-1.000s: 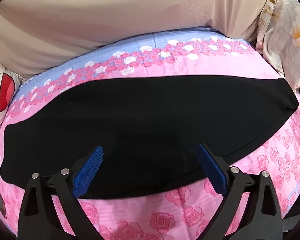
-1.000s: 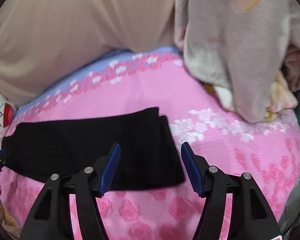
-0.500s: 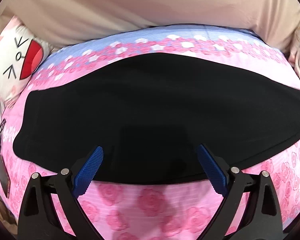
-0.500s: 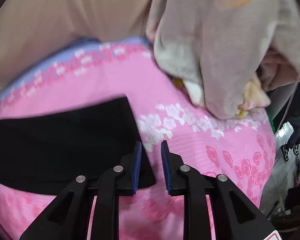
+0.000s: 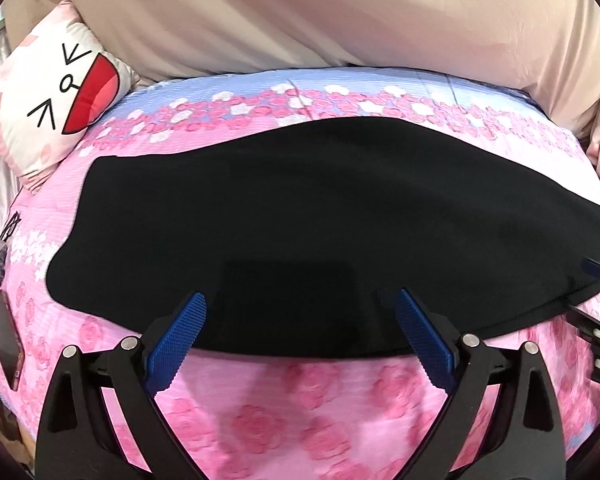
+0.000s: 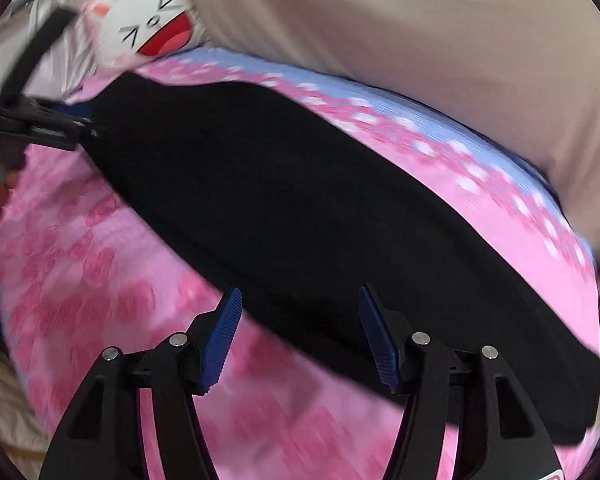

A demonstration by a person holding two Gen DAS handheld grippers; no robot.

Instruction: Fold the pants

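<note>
Pants (image 5: 300, 216) black, label-free, on rose-print bedspread (image 5: 284, 412)

Right gripper (image 6: 300, 334): jaws pinched nearly shut half second back at pants (image 6: 300, 208) end, now opening, wide apart over near edge, nothing clamped. Its view swung from crumpled blanket side toward cat pillow (image 6: 152, 32); picture blurred. Left gripper (image 5: 300, 336) slid along near edge toward pillow end; phone (image 5: 6, 346) now showing. Right gripper's tip now at left view's right edge.
</note>
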